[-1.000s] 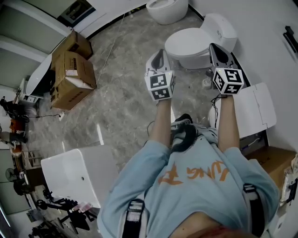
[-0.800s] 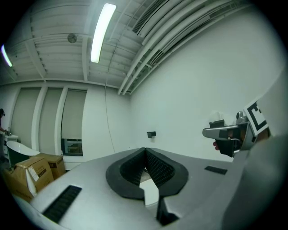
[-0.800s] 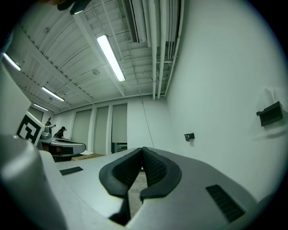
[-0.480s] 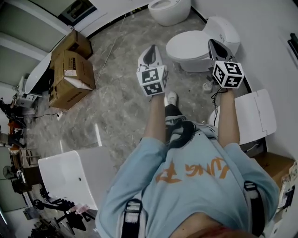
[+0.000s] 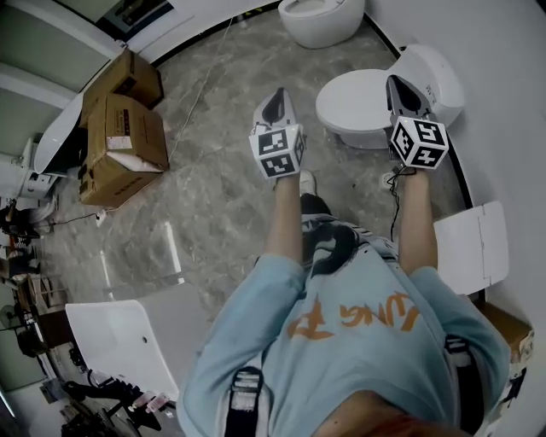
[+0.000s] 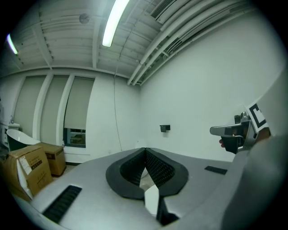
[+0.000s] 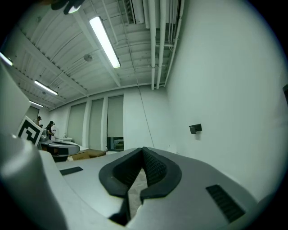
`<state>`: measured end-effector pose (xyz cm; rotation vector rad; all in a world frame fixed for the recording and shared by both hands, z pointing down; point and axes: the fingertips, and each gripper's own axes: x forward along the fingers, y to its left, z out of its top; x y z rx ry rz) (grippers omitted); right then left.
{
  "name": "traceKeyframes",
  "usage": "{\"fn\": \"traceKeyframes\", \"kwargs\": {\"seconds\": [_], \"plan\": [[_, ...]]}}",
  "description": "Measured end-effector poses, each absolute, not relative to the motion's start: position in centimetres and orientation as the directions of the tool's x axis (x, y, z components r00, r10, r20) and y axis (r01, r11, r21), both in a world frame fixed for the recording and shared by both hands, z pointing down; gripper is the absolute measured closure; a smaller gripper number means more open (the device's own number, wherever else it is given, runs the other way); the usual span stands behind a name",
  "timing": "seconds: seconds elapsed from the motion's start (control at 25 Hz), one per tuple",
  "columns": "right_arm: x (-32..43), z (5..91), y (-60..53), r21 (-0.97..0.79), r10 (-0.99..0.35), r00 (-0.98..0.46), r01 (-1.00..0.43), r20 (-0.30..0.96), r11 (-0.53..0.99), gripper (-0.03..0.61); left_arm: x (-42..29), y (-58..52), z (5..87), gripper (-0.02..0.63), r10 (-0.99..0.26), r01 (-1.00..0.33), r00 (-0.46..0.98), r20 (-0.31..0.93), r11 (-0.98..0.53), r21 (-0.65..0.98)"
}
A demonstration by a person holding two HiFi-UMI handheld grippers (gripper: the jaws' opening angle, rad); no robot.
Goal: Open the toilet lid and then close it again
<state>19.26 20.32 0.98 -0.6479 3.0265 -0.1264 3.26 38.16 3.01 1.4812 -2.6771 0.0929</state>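
The left claw (image 5: 274, 101) and the right claw (image 5: 397, 85) are both held out level, side by side. Each is pressed together with nothing between its jaws. The toilet (image 5: 426, 72) sits below and between them, nearer the right claw, with its lid (image 5: 354, 101) down. Boxes (image 5: 119, 141) stand on the floor (image 5: 213, 196) well left of the left claw. A second toilet (image 5: 320, 17) lies beyond both.
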Motion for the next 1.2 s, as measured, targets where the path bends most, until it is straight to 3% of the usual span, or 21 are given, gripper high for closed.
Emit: {"fn": "traceKeyframes", "kwargs": {"seconds": [0.2, 0.52, 0.88, 1.2], "plan": [[8.2, 5.0, 17.7, -0.127, -0.396, -0.916, -0.401, 0.06, 0.907, 0.565, -6.3, 31.9, 5.0, 0.588, -0.875, -0.887, -0.461, 0.145, 0.462, -0.031], [-4.5, 6.2, 9.6, -0.152, -0.515, -0.847, -0.531, 0.133, 0.834, 0.565, -19.2, 22.3, 7.0, 0.588, -0.936, -0.965, -0.261, 0.235, 0.259, -0.039], [-4.8, 13.7, 4.7, -0.098, -0.608, -0.732, -0.66, 0.306, 0.745, 0.565, -20.6, 14.9, 16.2, 0.588, -0.923, -0.999, -0.031, 0.384, 0.046, 0.029], [-4.0, 23.1, 4.9, -0.094, -0.553, -0.695, -0.658, 0.46, 0.747, 0.565, -17.5, 11.2, 23.7, 0.588, -0.866, -0.977, 0.212, 0.454, -0.195, 0.083]]}}
